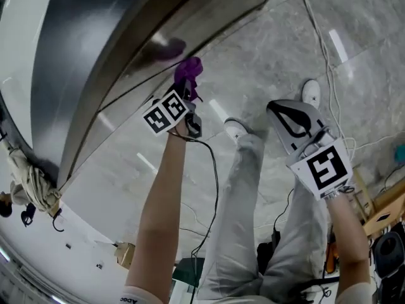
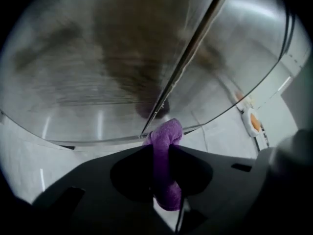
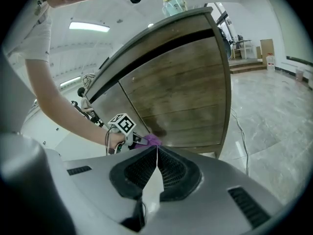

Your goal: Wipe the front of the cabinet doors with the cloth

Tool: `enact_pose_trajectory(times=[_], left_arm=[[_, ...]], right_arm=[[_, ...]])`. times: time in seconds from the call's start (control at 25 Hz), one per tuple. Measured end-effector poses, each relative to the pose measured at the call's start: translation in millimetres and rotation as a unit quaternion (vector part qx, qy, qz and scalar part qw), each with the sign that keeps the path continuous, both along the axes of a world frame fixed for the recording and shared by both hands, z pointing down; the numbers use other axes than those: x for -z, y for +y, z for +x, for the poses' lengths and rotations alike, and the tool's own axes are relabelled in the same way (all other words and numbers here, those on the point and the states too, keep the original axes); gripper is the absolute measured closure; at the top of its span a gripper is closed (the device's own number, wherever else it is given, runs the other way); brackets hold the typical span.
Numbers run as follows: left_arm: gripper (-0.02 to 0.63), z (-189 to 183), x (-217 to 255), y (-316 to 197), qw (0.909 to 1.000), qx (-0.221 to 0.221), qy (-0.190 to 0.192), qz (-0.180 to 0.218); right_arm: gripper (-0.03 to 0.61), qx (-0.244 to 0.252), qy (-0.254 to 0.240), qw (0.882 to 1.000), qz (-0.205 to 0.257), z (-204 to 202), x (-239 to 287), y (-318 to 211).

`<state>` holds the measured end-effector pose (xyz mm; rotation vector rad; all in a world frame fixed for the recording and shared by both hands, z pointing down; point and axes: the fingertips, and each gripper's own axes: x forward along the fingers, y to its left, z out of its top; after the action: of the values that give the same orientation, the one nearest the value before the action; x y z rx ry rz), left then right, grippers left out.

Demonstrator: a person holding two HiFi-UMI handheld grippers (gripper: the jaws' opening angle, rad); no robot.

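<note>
Carefully: snag and slip risk

Pinches the purple cloth [image 2: 167, 133] in the left gripper [image 2: 159, 153], at the cabinet doors [image 3: 181, 82], low by their seam [image 2: 190, 53]. Could snag there or slip from so narrow a grip. Holds the right gripper [image 3: 157, 155] pressed together, empty, off the cabinet front. Leaves a cable [image 1: 314, 33] trailing past the cabinet's corner, near the shoes [image 1: 236, 129].

The cloth [image 2: 165, 173] sits between the left gripper's [image 2: 161, 147] jaws, its front end at the lower edge of the cabinet doors [image 2: 98, 58], by the seam [image 2: 191, 53] between them. The right gripper [image 1: 288, 116] hangs well apart to the right, above the floor [image 1: 272, 49]
</note>
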<state>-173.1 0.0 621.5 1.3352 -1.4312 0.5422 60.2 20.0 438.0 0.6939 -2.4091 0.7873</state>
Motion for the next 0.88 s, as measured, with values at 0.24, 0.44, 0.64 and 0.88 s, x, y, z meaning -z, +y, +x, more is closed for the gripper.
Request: enact_pose_trajectory(times=[0.24, 0.44, 0.64, 0.88], left_arm=[[0.525, 1.3, 73.4, 49.8, 0.9971, 0.013, 0.033, 0.067], [0.525, 0.7, 130.9, 73.2, 0.9929, 0.001, 0.014, 0.118], [0.525, 11.4, 161.6, 82.2, 0.9874, 0.006, -0.013, 0.158], [0.525, 12.1, 207.1, 72.2, 0.9754, 0.047, -0.037, 0.212]], right_arm=[[0.551, 0.009, -0.033, 0.999, -0.001, -48.2, 56.1, 8.5], [0.551, 0.039, -0.038, 0.998, 0.040, -70.4, 80.8, 12.0], [0.551, 0.071, -0.042, 0.995, 0.057, -72.9, 81.9, 18.7], [0.552, 0.080, -0.039, 0.995, 0.054, -56.5, 86.1, 27.2]])
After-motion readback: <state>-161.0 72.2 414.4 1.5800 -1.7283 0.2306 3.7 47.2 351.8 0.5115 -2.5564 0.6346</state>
